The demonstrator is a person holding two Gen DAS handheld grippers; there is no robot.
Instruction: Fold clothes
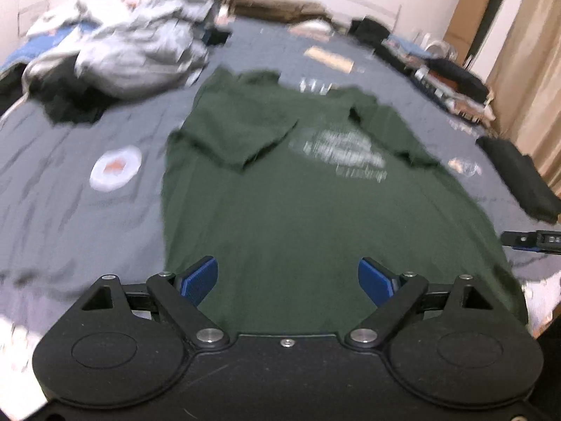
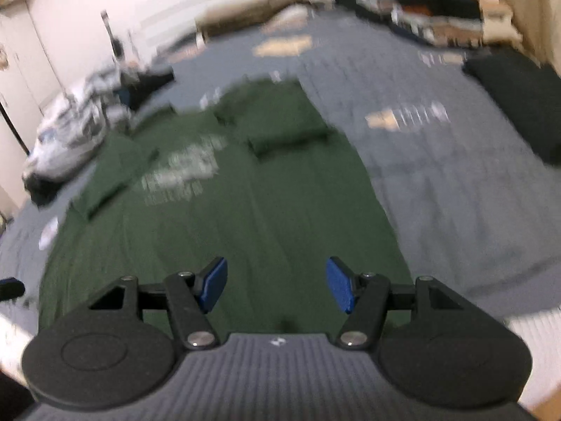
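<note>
Shirt (image 1: 298,210): lying flat on the bed (image 1: 87,217), sleeves folded in.
Left gripper (image 1: 287,280): hovering spread over the hem.
Right gripper (image 2: 277,287): hovering spread, holding nothing.

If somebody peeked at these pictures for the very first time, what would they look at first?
Probably the big dark green T-shirt spread flat in the middle of the grey bed, with both sleeves folded in and blurry white print on its chest. Next, the open left gripper and right gripper, each over the shirt's near edge. Then the messy pile of grey clothes at the far left.
</note>
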